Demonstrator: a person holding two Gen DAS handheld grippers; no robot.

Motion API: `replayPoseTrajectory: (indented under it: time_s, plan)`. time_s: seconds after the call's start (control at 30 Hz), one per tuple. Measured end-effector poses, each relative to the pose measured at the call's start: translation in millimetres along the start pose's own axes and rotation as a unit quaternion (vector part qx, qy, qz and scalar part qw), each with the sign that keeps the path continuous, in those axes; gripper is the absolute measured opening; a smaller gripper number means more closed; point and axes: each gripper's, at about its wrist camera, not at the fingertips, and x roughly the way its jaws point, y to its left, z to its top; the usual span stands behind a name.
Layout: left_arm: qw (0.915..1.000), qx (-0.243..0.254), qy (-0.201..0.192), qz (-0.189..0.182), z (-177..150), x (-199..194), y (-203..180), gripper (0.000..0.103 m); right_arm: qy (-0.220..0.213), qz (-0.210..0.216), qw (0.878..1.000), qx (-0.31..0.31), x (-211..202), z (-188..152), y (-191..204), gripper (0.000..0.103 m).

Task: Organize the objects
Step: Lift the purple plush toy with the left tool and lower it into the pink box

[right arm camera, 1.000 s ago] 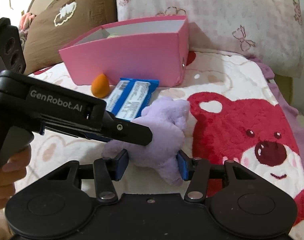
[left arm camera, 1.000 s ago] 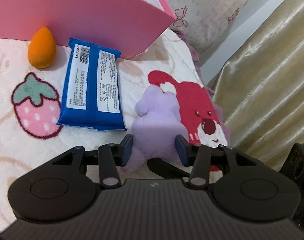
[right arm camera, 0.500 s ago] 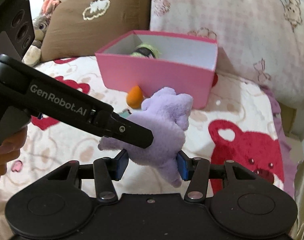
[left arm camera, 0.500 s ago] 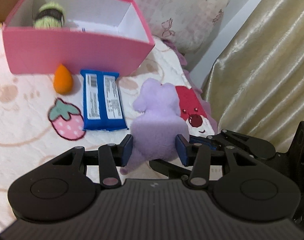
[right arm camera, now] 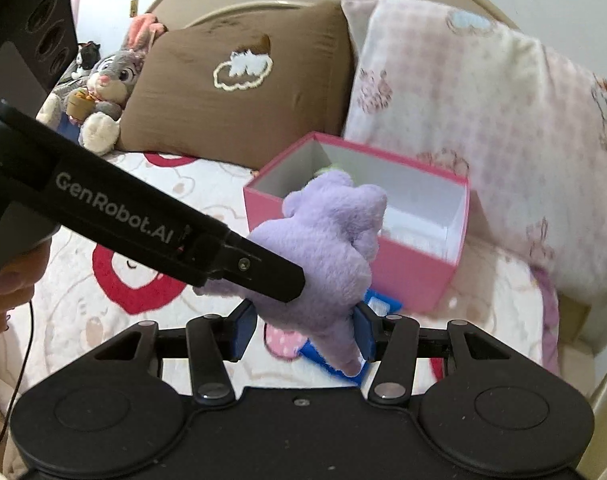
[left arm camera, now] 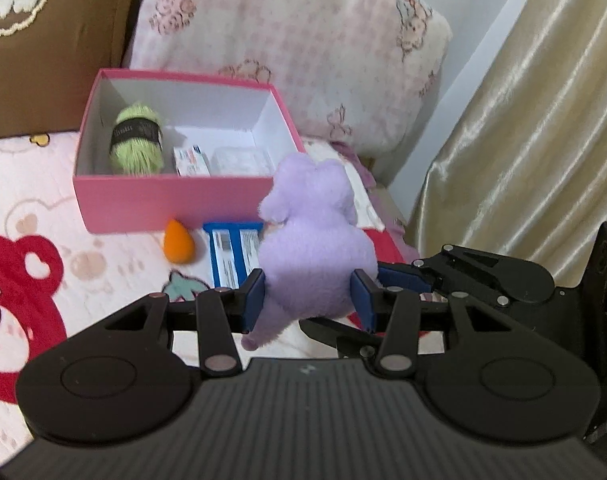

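Observation:
A purple plush toy (left arm camera: 315,248) hangs in the air, held by both grippers. My left gripper (left arm camera: 308,300) is shut on its lower body, blue pads pressing each side. My right gripper (right arm camera: 303,332) is shut on the purple plush toy (right arm camera: 327,240) too, around its lower end. The plush hovers in front of the open pink box (left arm camera: 175,200), which holds a green yarn ball (left arm camera: 137,140) and small packets. On the blanket in front of the box lie an orange sponge (left arm camera: 177,246) and a blue packet (left arm camera: 233,256).
A brown pillow (right arm camera: 239,92) and a pink-patterned pillow (right arm camera: 483,120) lean behind the pink box (right arm camera: 403,268). A grey bunny plush (right arm camera: 103,92) sits at the far left. A beige curtain (left arm camera: 523,140) hangs on the right. A hand (right arm camera: 7,292) grips the left tool.
Both grippers have lifted the purple plush off the blanket and carried it up toward the pink box. The box's inside has come into view.

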Motion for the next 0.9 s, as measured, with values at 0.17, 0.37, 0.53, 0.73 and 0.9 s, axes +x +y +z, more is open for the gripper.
replayPoseTrajectory:
  time_s: [0.17,0.37,0.53,0.73,0.9]
  plan:
    - [1.0,-0.007,-0.007,0.003,27,-3,10,0.045,0.002,0.003,1.0,-0.019,9,30,-6,0.055]
    - [0.9998,-0.013,0.002,0.014,65,2,21,0.045,0.007,0.016,1.0,-0.012,31,62,-17,0.056]
    - [0.9999,-0.011,0.001,0.01,100,21,39,0.045,0.001,0.012,1.0,0.004,59,82,-31,0.058]
    - [0.9995,0.001,0.007,0.03,129,51,65,0.045,0.012,0.029,0.999,0.02,106,106,-50,0.058]
    - [0.9993,-0.017,0.022,0.026,145,87,92,0.045,0.028,0.024,0.999,0.034,144,110,-66,0.058]
